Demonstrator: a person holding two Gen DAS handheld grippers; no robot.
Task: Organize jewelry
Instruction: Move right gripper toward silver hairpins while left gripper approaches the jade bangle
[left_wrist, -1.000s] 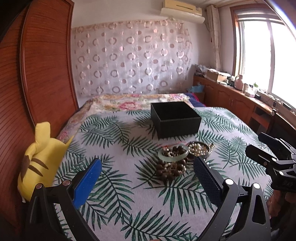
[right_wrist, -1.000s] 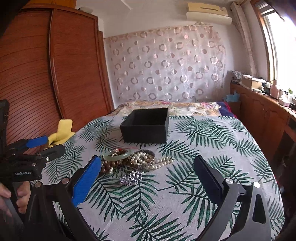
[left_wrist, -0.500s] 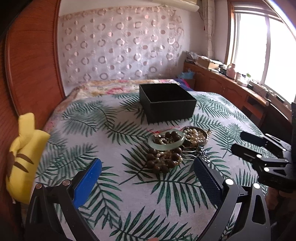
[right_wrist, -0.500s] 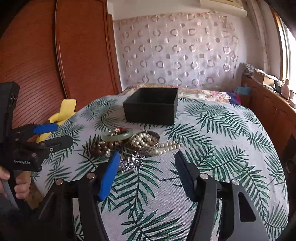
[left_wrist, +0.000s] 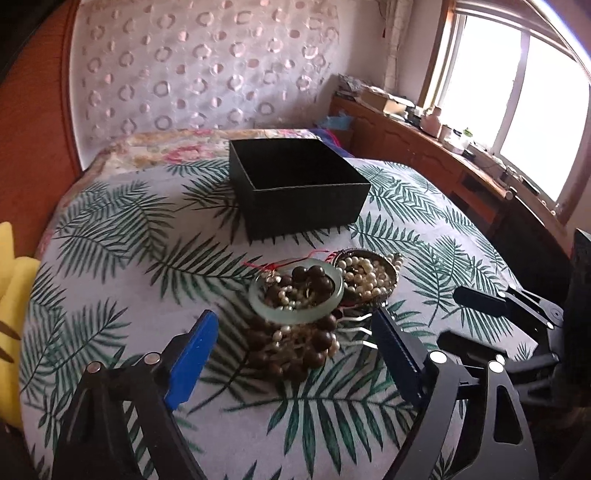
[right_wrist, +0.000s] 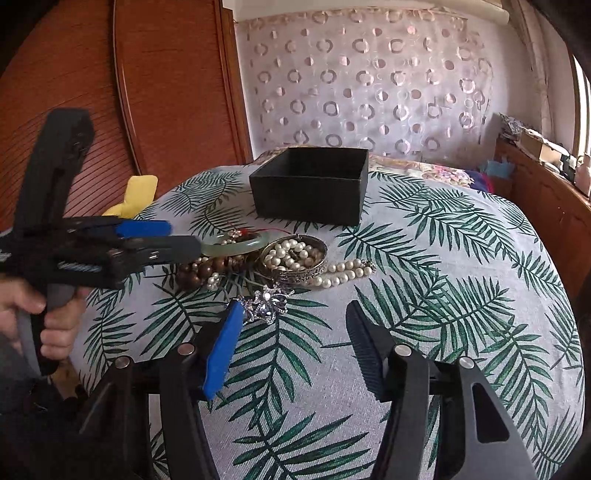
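Note:
A pile of jewelry lies on the leaf-print cloth: a pale green jade bangle (left_wrist: 295, 295), dark wooden beads (left_wrist: 295, 350), a metal bangle filled with pearls (left_wrist: 367, 273) and a silver brooch (right_wrist: 267, 301). An open black box (left_wrist: 295, 192) stands behind the pile; it also shows in the right wrist view (right_wrist: 312, 184). My left gripper (left_wrist: 291, 354) is open and empty, low over the wooden beads. My right gripper (right_wrist: 291, 339) is open and empty, just in front of the brooch. A pearl strand (right_wrist: 349, 271) trails right of the metal bangle.
A yellow plush toy (left_wrist: 11, 325) lies at the table's left edge. A wooden wardrobe (right_wrist: 147, 92) stands left. A wooden counter with clutter (left_wrist: 443, 147) runs under the window at right. A patterned curtain (left_wrist: 203, 74) hangs behind.
Both grippers have moved forward and down toward the jewelry pile. The right gripper's jaws have narrowed from wide open to partly open.

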